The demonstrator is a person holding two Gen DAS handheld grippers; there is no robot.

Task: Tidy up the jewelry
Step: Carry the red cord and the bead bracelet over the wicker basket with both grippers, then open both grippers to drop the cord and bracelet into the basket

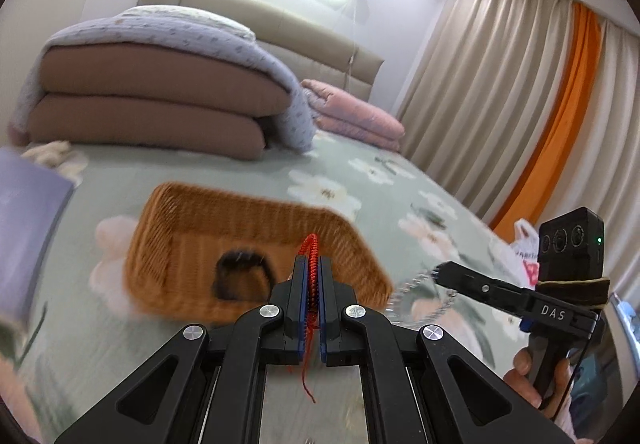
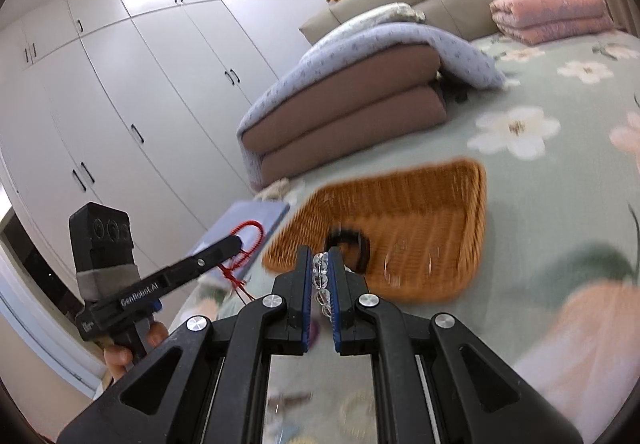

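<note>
While both tools hang above the bed, each has jewelry pinched in it.

Left gripper (image 1: 310,264): fingers nearly together, clamped on a red braided cord bracelet (image 1: 311,250). Loop sticks up past the fingertips at 12 o'clock; a loose red tail trails back between the blue pads toward 6. From the right wrist view the same gripper (image 2: 236,242) sits at 9 o'clock, red loop (image 2: 250,234) hanging off its tip over a flat lavender box (image 2: 256,218).

Right gripper (image 2: 322,258): narrow gap, closed on a clear crystal bead bracelet (image 2: 322,276); beads lined up between the pads. In the left wrist view this gripper (image 1: 440,270) is at 3 o'clock, bead loop (image 1: 416,300) drooping under its tip, blurred.

Rectangular orange-brown wicker basket (image 1: 256,240) lies on the green floral bedsheet (image 1: 360,180), just ahead of both grippers. Black ring-shaped item (image 1: 240,276) inside it near the close edge; too blurred to identify. Neither bracelet is in the basket; both are held in the air near its close rim.

Behind, toward 11 o'clock: folded brown quilt with lilac cover (image 1: 152,92). Folded pink quilt (image 1: 356,116) toward 1 o'clock, beige headboard (image 1: 280,20) beyond. White wardrobe doors (image 2: 120,104) fill the wall at 10 o'clock in the right wrist view.
</note>
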